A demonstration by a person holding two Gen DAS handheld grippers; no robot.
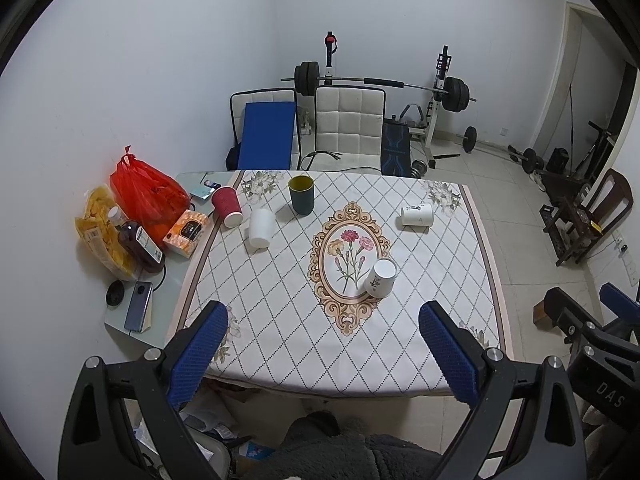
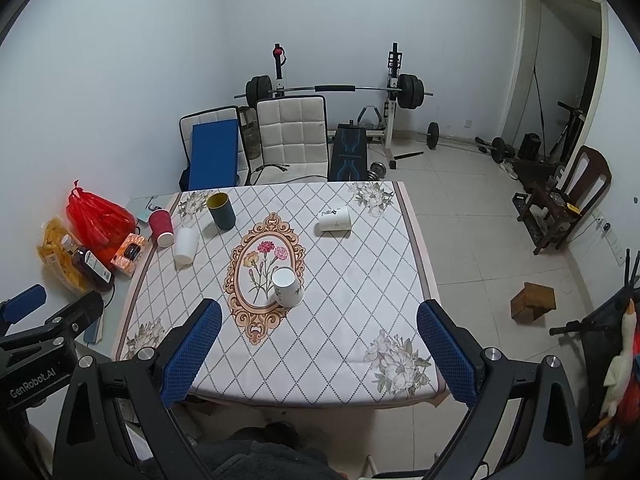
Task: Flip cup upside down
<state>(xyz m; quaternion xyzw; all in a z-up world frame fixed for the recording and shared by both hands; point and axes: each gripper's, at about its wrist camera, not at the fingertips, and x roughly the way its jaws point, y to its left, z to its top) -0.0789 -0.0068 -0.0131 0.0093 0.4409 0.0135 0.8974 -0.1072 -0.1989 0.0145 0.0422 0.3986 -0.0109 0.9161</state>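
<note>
Hovering back from the near edge of the worktop [image 1: 400, 376], both tools are spread wide and hold nothing: the left tool [image 1: 323, 316] and the right tool [image 2: 319, 314] each frame the patterned cloth between blue-padded fingers.

From left to right across the cloth stand a red ribbed paper cup [image 1: 227, 206], seemingly inverted, a plain white paper cup [image 1: 261, 228] also mouth down, and a dark green cup with a yellow interior [image 1: 301, 194] standing mouth up. Further right, a white printed paper cup [image 1: 380, 277] sits bottom up on the floral medallion, and another white printed paper cup [image 1: 417, 214] lies on its side near the far right corner.

Judging by this, the upright green cup and the toppled one are the likely remaining candidates. For the green cup, a sideways approach pinching the wall at mid height should work, then lifting clear before rolling the wrist so the rim lands flat. Paper walls crush easily, so gentle closing pressure seems wise.
</note>
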